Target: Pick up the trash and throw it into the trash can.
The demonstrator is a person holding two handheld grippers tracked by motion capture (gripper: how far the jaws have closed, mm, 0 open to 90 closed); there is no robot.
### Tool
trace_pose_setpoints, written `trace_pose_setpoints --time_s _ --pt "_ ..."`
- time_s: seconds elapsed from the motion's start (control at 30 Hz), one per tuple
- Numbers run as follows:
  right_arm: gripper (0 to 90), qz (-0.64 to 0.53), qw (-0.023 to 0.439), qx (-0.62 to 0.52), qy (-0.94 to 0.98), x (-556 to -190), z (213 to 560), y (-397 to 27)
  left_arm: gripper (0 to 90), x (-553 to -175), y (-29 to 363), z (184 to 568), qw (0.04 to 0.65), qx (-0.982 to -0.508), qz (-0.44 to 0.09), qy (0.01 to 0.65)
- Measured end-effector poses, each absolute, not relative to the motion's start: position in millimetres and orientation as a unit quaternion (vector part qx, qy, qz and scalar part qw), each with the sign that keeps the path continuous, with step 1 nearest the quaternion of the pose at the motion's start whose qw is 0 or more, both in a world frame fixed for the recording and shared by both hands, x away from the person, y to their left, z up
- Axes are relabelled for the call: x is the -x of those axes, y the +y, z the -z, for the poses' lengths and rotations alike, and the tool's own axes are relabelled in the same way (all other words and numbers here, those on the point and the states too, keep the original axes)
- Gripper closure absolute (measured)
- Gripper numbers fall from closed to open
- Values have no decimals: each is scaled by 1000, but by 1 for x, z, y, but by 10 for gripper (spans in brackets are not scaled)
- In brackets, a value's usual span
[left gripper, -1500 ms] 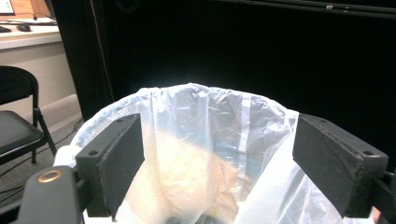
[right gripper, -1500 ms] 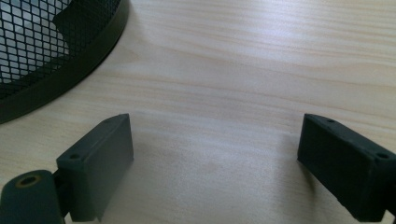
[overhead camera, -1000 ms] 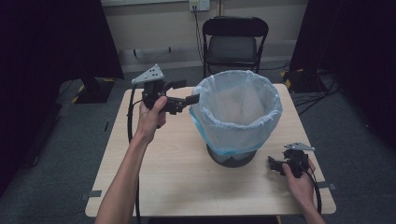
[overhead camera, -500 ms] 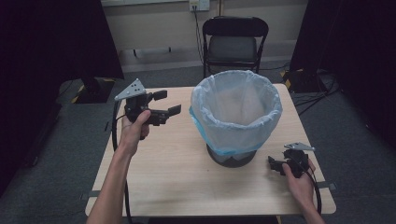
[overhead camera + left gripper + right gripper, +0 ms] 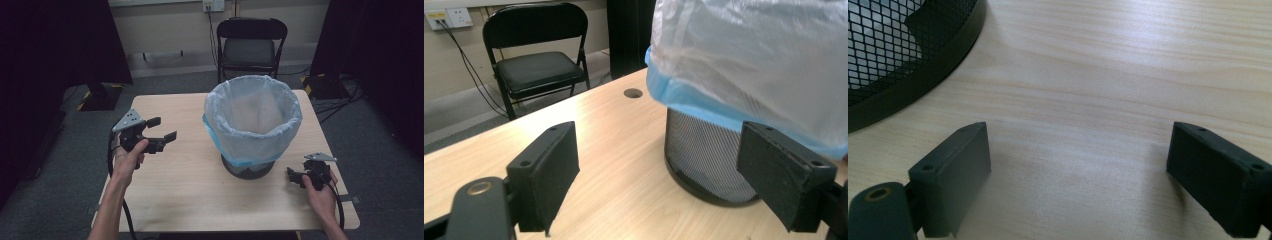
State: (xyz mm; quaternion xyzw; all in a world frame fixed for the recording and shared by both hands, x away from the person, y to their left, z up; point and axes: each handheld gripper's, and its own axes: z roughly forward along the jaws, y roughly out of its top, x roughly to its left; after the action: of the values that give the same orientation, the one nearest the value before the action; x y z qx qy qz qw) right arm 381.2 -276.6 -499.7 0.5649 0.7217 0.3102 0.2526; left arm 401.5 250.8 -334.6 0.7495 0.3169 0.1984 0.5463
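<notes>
Two grippers work around a mesh wastebasket point(image 5: 248, 167) lined with a pale blue bag point(image 5: 252, 120) that stands right of centre on the wooden table point(image 5: 190, 195). In the high view, the left gripper point(image 5: 165, 129) hovers over the table's left part, well apart from the bag's rim, its jaws spread wide and holding nothing. The right gripper point(image 5: 291, 176) rests low on the table near the front right corner, just beside the basket's base, also empty. A black folding chair point(image 5: 251, 47) stands beyond the far edge.

In the left gripper view, the left gripper point(image 5: 659, 180) has both pads wide apart, framing the basket's mesh wall point(image 5: 704, 150) and the bag's folded-over blue hem point(image 5: 694, 97). The bag looks fully draped over the rim, with the hem hanging partway down the outside.

In the right gripper view, the right gripper point(image 5: 1078, 175) stands open over bare wood, with the basket's black base ring point(image 5: 923, 75) at the upper left, close but not touching.

The step in hand appears to be fitting the liner. To do it well, bring the left gripper in level with the hem, close on a single fold of plastic rather than on mesh, and pull down gently so the thin film does not tear. The right gripper could steady the base, since the light basket may slide or tip.
</notes>
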Motion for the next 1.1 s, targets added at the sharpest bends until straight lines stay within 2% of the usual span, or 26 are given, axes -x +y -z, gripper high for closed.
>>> trace_pose_setpoints --time_s 0.4,0.9,1.1 --pt "96 -310 253 -565 722 -381 500 -277 158 -376 272 377 521 -755 -175 358" --pt "96 -310 253 -565 722 -381 500 -277 161 -360 291 429 464 -768 -180 405" --pt "95 -310 253 -565 722 -381 500 -277 161 -361 296 461 441 -772 -150 432"
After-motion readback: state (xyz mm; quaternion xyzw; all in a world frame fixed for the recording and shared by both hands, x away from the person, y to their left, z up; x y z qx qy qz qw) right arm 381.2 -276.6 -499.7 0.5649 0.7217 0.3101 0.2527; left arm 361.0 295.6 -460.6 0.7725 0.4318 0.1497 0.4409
